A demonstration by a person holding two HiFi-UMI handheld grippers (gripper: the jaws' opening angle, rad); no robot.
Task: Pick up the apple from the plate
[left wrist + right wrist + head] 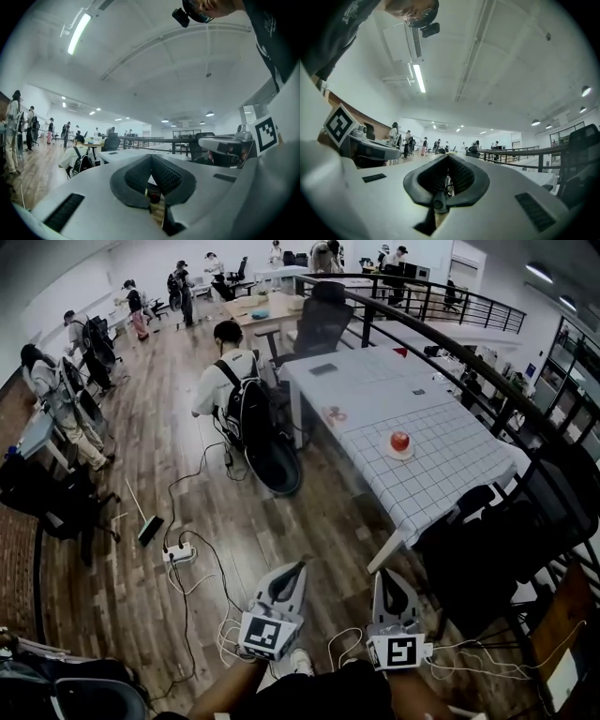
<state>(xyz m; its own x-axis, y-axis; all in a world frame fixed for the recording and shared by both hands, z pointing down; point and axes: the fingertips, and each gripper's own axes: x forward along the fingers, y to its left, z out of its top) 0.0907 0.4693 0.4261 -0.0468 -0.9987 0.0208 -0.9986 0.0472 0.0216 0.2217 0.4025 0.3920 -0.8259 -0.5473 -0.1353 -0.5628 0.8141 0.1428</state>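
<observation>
In the head view a red apple (pixel 400 440) sits on a small white plate (pixel 401 455) on a table with a white checked cloth (pixel 441 465), well ahead and to the right. Both grippers are held low over the wooden floor, far short of the table. My left gripper (pixel 301 565) has its jaws together with nothing in them, and they also meet at the tip in the left gripper view (pixel 151 157). My right gripper (pixel 381 574) is shut and empty too (pixel 448 157). Neither gripper view shows the apple.
A person with a black backpack (pixel 246 407) sits at the table's left side. A black office chair (pixel 319 320) stands beyond it and a dark chair (pixel 469 563) at its near end. A railing (pixel 487 395) runs along the right. A power strip (pixel 178 553) and cables lie on the floor.
</observation>
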